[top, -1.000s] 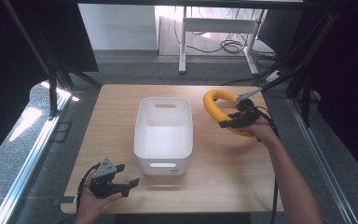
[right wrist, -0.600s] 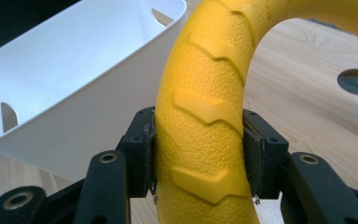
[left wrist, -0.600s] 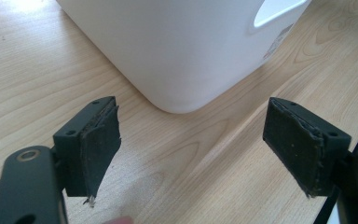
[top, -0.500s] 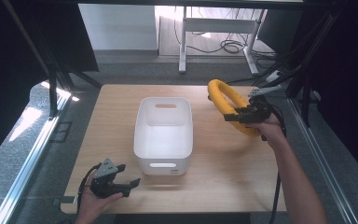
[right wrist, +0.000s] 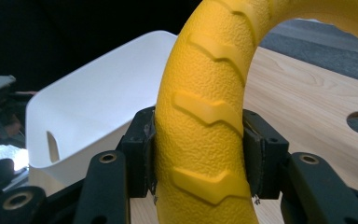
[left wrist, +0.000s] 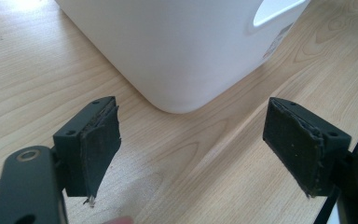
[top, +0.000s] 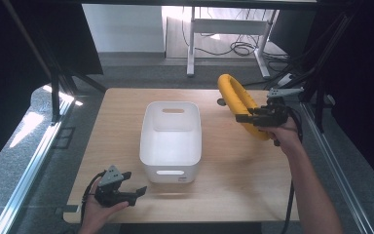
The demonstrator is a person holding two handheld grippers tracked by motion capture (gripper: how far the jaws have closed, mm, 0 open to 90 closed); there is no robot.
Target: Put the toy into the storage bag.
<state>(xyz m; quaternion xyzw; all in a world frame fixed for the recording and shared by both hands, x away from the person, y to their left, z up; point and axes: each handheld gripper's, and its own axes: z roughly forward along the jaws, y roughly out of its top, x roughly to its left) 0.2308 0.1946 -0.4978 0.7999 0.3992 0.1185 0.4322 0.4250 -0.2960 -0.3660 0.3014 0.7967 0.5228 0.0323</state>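
Observation:
A yellow ring [top: 237,101] with raised tread marks hangs above the table's right side, held upright. My right gripper [top: 246,117] is shut on its lower part; in the right gripper view both pads press against the yellow ring [right wrist: 204,126]. A white bin [top: 171,140] stands in the middle of the table, left of the ring. My left gripper [top: 135,193] rests near the table's front left edge, open, with nothing between its jaws. In the left gripper view the gripper [left wrist: 200,154] faces a rounded corner of the white bin [left wrist: 177,46].
The wooden table [top: 233,170] has a small round hole [top: 220,102] behind the ring. A metal rail runs along each side of the table. A desk frame and cables stand on the floor beyond the far edge.
My right gripper has lifted the yellow ring off the table and carried it up and slightly right. The left gripper has stayed in place.

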